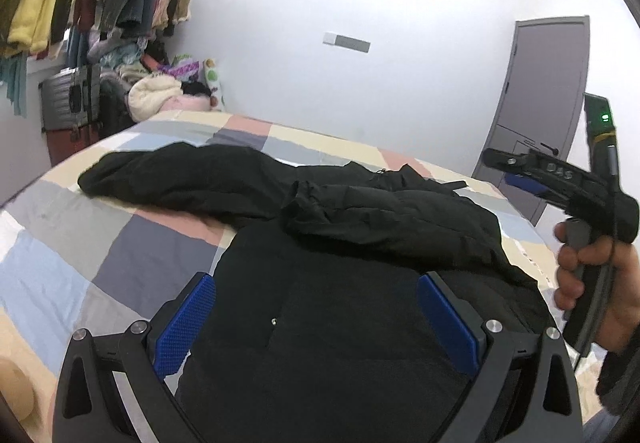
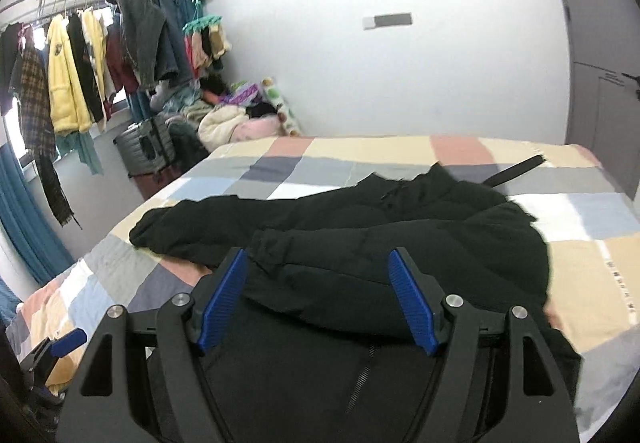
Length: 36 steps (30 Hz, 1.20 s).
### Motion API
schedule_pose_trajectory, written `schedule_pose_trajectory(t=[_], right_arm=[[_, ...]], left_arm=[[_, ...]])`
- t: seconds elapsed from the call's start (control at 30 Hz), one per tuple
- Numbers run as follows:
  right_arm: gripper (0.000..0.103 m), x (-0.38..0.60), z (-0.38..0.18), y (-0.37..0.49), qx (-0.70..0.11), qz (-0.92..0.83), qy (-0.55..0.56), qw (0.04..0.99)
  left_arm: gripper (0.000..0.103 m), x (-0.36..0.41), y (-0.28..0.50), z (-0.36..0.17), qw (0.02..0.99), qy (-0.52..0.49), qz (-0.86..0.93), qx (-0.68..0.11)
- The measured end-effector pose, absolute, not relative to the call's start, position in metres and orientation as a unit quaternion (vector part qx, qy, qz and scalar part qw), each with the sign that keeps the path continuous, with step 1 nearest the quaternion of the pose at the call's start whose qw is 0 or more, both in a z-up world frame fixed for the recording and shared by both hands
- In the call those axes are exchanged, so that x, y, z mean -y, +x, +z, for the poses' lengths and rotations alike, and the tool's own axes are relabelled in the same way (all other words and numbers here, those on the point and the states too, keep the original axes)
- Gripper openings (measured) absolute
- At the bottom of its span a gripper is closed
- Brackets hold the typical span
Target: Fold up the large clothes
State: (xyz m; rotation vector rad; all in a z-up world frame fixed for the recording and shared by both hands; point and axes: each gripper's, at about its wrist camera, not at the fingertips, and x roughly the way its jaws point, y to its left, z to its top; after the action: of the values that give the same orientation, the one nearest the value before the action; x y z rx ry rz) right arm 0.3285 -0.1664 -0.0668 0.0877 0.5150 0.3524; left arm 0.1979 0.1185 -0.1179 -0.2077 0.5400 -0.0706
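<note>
A large black padded jacket point(image 1: 340, 251) lies on a bed with a patchwork checked cover point(image 1: 80, 267). One sleeve point(image 1: 180, 179) stretches out to the left; the other is folded across the body. My left gripper point(image 1: 316, 279) is open and empty, its blue pads just above the jacket's near hem. My right gripper point(image 2: 320, 255) is open and empty above the folded sleeve point(image 2: 360, 251) of the jacket point(image 2: 400, 227). In the left wrist view the right gripper point(image 1: 520, 171) shows at the right edge, held in a hand, above the bed.
A rack of hanging clothes point(image 2: 80, 55) stands at the left with a grey suitcase point(image 2: 148, 143) and a pile of soft things point(image 2: 240, 119) under it. A grey door point(image 1: 544, 99) is at the right. White wall behind the bed.
</note>
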Motion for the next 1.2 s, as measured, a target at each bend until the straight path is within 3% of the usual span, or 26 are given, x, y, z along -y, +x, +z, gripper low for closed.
schedule_pose_trajectory(t=[0.43,1.1,1.2], right_arm=[[0.074,0.233,-0.044,0.243,-0.221,0.140,0.049,0.964],[0.074,0.269,-0.088,0.167,-0.236,0.099,0.038,0.966],[0.079,0.267,-0.090,0.149,-0.231,0.094,0.036,0.968]], left_arm=[[0.102,-0.110,0.170,-0.103,0.961,-0.095,-0.031,-0.259],[0.102,-0.091,0.165,-0.108,0.960,-0.077,-0.035,-0.268],[0.102,-0.088,0.166,-0.111,0.958,-0.077,-0.037,-0.273]])
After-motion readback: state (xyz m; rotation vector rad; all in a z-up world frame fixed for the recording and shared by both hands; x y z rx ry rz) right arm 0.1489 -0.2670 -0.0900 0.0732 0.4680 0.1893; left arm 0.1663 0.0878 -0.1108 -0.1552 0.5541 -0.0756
